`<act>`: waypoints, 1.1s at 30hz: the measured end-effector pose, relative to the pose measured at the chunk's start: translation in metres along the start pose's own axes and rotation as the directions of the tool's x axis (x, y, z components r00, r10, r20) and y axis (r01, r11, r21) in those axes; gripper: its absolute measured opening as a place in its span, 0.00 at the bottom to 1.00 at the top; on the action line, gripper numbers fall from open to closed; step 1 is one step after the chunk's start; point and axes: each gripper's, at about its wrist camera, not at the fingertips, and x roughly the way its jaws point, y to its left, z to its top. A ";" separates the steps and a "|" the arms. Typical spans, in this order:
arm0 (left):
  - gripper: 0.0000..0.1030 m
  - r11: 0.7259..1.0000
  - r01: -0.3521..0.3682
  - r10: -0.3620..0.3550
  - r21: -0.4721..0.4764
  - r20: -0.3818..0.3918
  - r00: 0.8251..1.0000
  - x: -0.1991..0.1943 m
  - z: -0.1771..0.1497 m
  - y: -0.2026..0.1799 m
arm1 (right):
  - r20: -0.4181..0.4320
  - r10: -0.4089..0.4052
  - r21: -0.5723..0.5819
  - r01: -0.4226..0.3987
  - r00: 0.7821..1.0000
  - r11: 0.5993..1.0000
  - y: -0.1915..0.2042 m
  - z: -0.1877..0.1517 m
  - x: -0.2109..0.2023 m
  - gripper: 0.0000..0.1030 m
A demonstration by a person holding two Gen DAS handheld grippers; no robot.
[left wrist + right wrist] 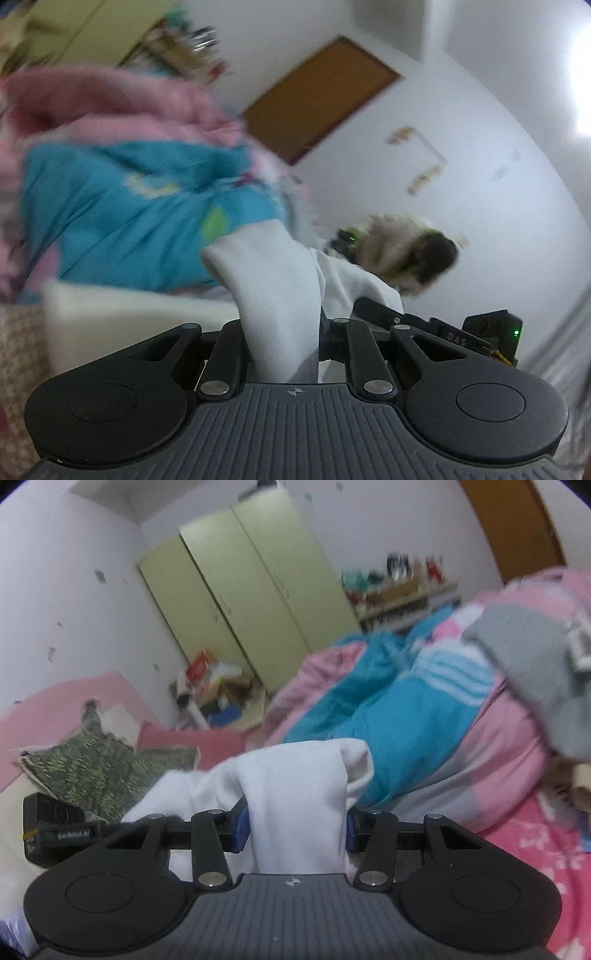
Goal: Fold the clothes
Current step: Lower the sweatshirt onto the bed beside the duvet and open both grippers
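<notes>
A white garment [273, 280] is stretched between both grippers above a bed. In the left wrist view a bunched band of it runs up through my left gripper [284, 328], whose jaws are shut on the cloth, which hides the fingertips. From there the fabric spreads right toward the black body of the right gripper [476, 332]. In the right wrist view the white garment [295, 775] drapes over and fills the gap between the blue pads [240, 827] of my right gripper [297, 827], shut on a thick fold. The left gripper's body [55, 830] shows at the left edge.
A heap of pink and blue bedding [399, 716] lies just beyond the cloth, with a grey garment [535, 686] on its right. A green patterned pillow [92, 771] lies on the left. Behind are pale green wardrobe doors [251, 590], floor clutter [214, 694] and a brown door [317, 96].
</notes>
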 end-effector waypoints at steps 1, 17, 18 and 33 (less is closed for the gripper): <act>0.13 0.999 -0.015 0.014 -0.029 -0.004 1.000 0.004 0.001 0.010 | -0.029 -0.006 0.010 0.007 1.000 1.000 -0.005 0.001 0.014 0.49; 0.53 0.856 -0.453 0.404 0.248 0.223 0.887 0.008 0.000 0.050 | -0.081 -0.099 -0.043 0.096 0.992 0.994 -0.051 0.002 0.089 0.75; 0.53 0.830 -0.490 0.431 0.268 0.251 0.867 0.004 0.000 0.044 | -0.066 -0.110 -0.062 0.106 0.992 0.992 -0.050 0.002 0.085 0.76; 0.54 0.628 -0.394 0.337 0.672 0.221 0.915 0.022 -0.063 -0.001 | 0.047 -0.176 -0.325 0.182 0.983 0.928 -0.013 -0.057 0.063 0.80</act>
